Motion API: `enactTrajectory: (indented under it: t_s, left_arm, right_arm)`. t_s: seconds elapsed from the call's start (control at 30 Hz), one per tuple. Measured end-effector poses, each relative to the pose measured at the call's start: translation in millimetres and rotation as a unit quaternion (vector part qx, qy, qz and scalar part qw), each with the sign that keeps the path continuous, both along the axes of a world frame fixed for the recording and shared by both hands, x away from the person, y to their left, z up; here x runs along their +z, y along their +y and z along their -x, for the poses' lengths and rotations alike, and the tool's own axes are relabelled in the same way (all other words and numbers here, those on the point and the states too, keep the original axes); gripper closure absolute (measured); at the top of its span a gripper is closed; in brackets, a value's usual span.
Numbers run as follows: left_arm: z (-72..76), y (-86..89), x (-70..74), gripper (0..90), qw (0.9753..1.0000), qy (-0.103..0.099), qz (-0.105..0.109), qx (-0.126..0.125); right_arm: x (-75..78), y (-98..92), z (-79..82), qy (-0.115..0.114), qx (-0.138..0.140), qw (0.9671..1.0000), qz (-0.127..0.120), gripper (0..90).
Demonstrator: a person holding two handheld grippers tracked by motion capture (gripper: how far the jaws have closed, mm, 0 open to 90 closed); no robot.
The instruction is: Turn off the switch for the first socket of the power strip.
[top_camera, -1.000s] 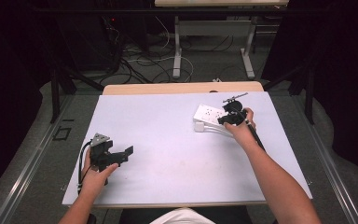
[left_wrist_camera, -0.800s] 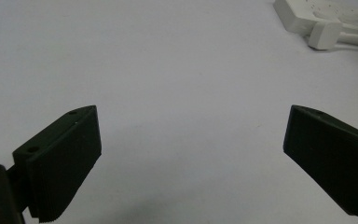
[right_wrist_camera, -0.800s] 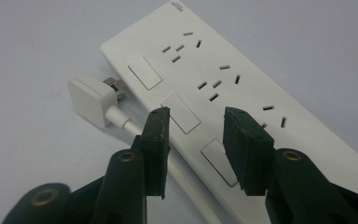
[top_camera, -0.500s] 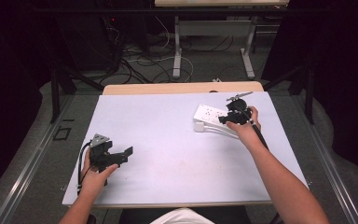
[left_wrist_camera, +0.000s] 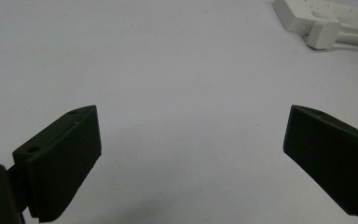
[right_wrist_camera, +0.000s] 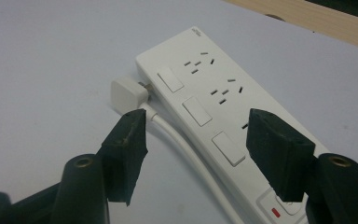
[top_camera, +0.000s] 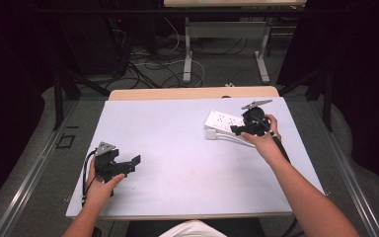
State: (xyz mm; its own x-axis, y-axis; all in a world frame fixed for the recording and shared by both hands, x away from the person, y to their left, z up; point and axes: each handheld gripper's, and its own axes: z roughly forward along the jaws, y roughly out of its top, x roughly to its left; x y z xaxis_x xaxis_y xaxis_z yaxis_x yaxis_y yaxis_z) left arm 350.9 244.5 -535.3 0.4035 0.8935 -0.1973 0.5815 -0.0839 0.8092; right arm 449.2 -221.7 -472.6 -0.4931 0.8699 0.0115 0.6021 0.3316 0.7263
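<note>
High view: a white power strip (top_camera: 223, 121) lies near the far right corner of the pale table (top_camera: 177, 143), set at a slant to the far edge; a white plug (top_camera: 210, 134) rests against the strip's near left end, its white cord (top_camera: 229, 138) trailing along the strip's near side toward the right edge. The right gripper (top_camera: 238, 130), held in the person's right hand (top_camera: 259, 138), sits at the near side of the strip; its jaws point toward the left edge.

Right gripper view: the right gripper (right_wrist_camera: 193, 135) stands wide open with nothing between its jaws; one jaw hangs over the cord (right_wrist_camera: 177, 140) just beside the plug (right_wrist_camera: 128, 94), the other over the strip (right_wrist_camera: 223, 107) near its row of rectangular switches; whether either jaw touches the strip cannot be told; a small red mark shows at the strip's near end.

Left gripper (top_camera: 128, 164): held in the left hand (top_camera: 100, 183) near the near left corner of the table, well apart from the strip; in the left gripper view it (left_wrist_camera: 191, 158) is spread fully open over bare table and holds nothing; the strip (left_wrist_camera: 326, 14) and plug (left_wrist_camera: 322, 33) appear far off at the upper right.
</note>
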Motion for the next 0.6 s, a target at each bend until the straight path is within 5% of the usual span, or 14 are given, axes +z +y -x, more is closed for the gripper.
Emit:
enactTrajectory:
  t_s: [0.43, 0.6]
  left_arm:
    - [0.5, 0.2, 0.1, 4.1, 1.0000, -0.004, 0.001, 0.002]
    - [0.8, 0.2, 0.3, 4.2, 1.0000, -0.004, 0.001, 0.002]
  right_arm:
    - [9.3, 10.9, 32.2, -0.018, 0.017, 0.9996, -0.010, 16.3]
    - [9.4, 12.3, 44.3, -0.027, 0.024, 0.9992, -0.015, 15.2]
